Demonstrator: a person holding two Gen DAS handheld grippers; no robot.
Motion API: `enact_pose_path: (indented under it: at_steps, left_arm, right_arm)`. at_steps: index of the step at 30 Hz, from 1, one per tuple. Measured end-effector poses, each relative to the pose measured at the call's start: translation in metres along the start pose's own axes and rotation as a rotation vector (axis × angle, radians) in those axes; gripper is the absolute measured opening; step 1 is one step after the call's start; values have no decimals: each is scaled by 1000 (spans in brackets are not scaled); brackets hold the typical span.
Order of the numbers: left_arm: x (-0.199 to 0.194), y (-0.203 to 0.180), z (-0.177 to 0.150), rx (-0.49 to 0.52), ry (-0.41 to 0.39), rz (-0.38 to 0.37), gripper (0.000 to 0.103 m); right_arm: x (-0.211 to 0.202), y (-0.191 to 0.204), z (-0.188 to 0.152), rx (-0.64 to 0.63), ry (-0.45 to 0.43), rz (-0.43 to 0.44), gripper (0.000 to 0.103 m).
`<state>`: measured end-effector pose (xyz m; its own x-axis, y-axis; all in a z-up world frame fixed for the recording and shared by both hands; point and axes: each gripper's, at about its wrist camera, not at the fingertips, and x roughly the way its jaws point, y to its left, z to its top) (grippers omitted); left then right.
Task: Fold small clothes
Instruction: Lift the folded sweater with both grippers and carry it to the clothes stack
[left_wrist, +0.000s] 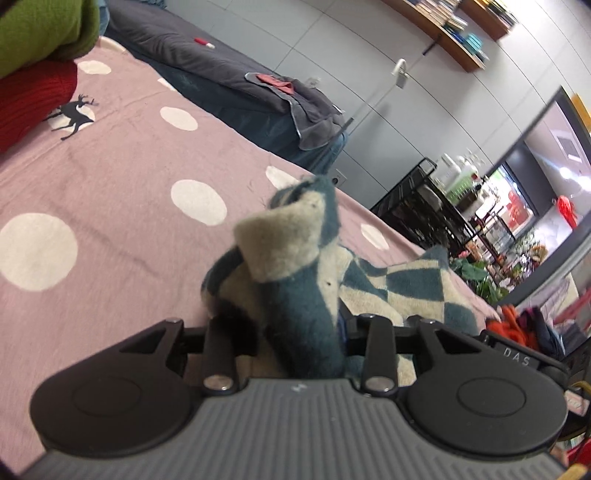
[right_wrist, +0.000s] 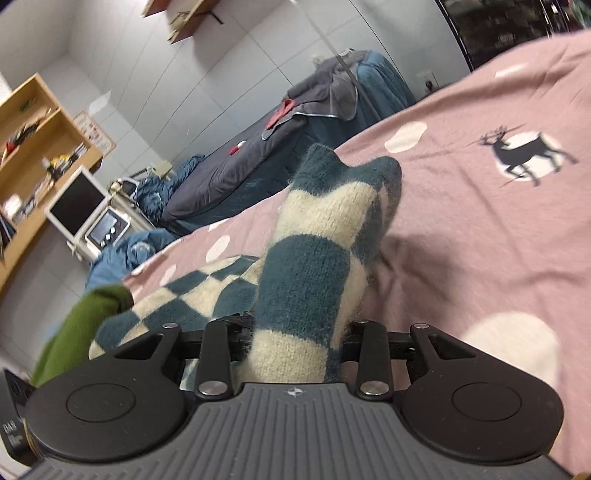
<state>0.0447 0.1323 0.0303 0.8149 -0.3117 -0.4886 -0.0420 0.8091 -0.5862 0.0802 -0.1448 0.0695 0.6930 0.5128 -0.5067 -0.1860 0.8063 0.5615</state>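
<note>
A fuzzy teal-and-cream checkered knit garment (left_wrist: 291, 266) lies on a pink bedspread with white dots (left_wrist: 129, 166). My left gripper (left_wrist: 295, 332) is shut on a bunched fold of it, which stands up between the jaws and hides the fingertips. The rest of the cloth trails away to the right. In the right wrist view, my right gripper (right_wrist: 295, 332) is shut on another raised fold of the same garment (right_wrist: 317, 251), with cloth trailing off to the left over the bedspread (right_wrist: 480, 240).
A green garment (left_wrist: 40, 29) and a red one (left_wrist: 29, 99) sit at the bedspread's far left; the green one (right_wrist: 81, 325) also shows low left in the right wrist view. A second bed with dark grey bedding (left_wrist: 221, 74) stands beyond. A black rack (left_wrist: 424, 206) is past the bed's edge.
</note>
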Motion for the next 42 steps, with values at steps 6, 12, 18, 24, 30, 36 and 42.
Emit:
enact_pose_path:
  at_steps: [6, 12, 18, 24, 30, 36, 42]
  left_arm:
    - [-35, -1, 27, 10, -81, 11, 34]
    - [-128, 9, 107, 52, -335, 73, 34]
    - [-233, 46, 156, 67, -553, 257, 35]
    - [-283, 108, 172, -6, -585, 427, 36]
    - [-281, 165, 165, -86, -538, 487, 36]
    - [-273, 210, 143, -232, -523, 371, 48]
    - [-261, 236, 130, -311, -540, 300, 61]
  right_arm:
    - [5, 47, 17, -160, -50, 63, 58]
    - [39, 129, 66, -222, -82, 307, 58]
    - [101, 241, 88, -216, 1, 585, 58]
    - [156, 326, 49, -280, 104, 696, 58]
    - [192, 348, 10, -303, 203, 674, 58]
    - [202, 321, -7, -235, 256, 596, 58]
    - [211, 317, -10, -138, 310, 561, 74]
